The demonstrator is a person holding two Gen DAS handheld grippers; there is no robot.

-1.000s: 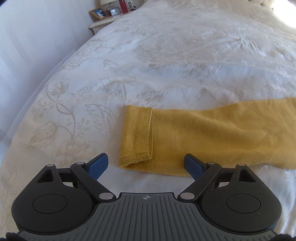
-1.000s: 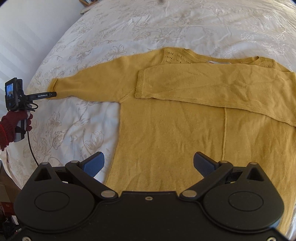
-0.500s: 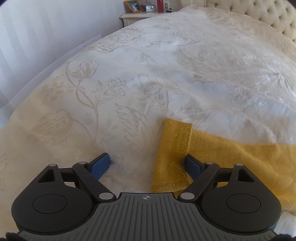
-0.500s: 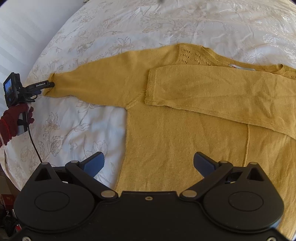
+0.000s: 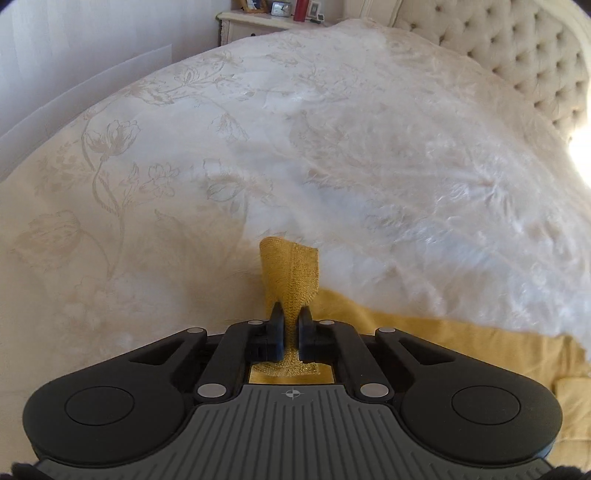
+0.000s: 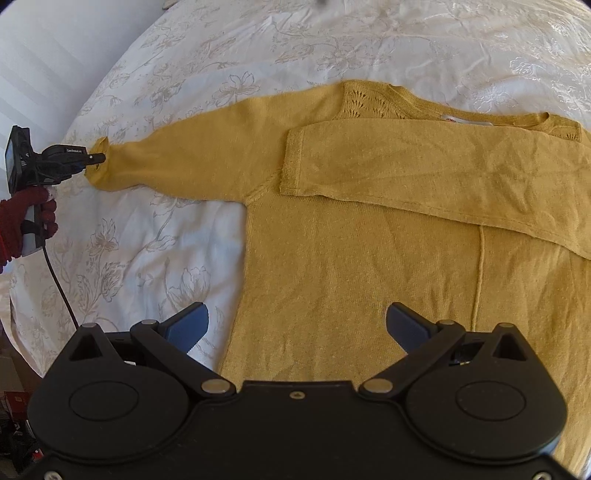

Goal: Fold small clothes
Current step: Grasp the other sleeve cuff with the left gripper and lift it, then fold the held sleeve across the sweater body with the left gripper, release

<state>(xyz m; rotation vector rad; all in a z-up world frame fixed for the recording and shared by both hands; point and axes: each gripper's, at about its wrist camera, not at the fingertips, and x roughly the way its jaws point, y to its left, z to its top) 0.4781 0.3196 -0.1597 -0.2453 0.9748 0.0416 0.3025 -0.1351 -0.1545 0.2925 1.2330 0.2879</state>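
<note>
The left gripper [image 5: 291, 325] is clenched tight on the cuff [image 5: 291, 273] of the outstretched sleeve, its two fingers pinching the ribbed edge so that a flap of knit stands up between and beyond them. From the right wrist view that same gripper [image 6: 96, 158] sits at the far tip of the sleeve [image 6: 177, 162], held by a hand in a red glove [image 6: 22, 218] with a black cable [image 6: 59, 288] trailing down from it. The right gripper [image 6: 295, 325] is released, jaws spread wide and holding nothing; it hovers above the lower body of the sweater, one finger over the bedspread and the other over the knit. There is one sweater [image 6: 351, 266], mustard yellow, lying flat on the bed's white floral bedspread [image 6: 147, 258]. It has two sleeves: one stretched straight out to the side toward the left gripper, the other sleeve [image 6: 424, 173] already folded across the chest, its cuff lying just beside the armpit seam. Beyond the bed, a tufted headboard [image 5: 517, 62] and one nightstand [image 5: 251, 22] carrying a few small items are visible.
</note>
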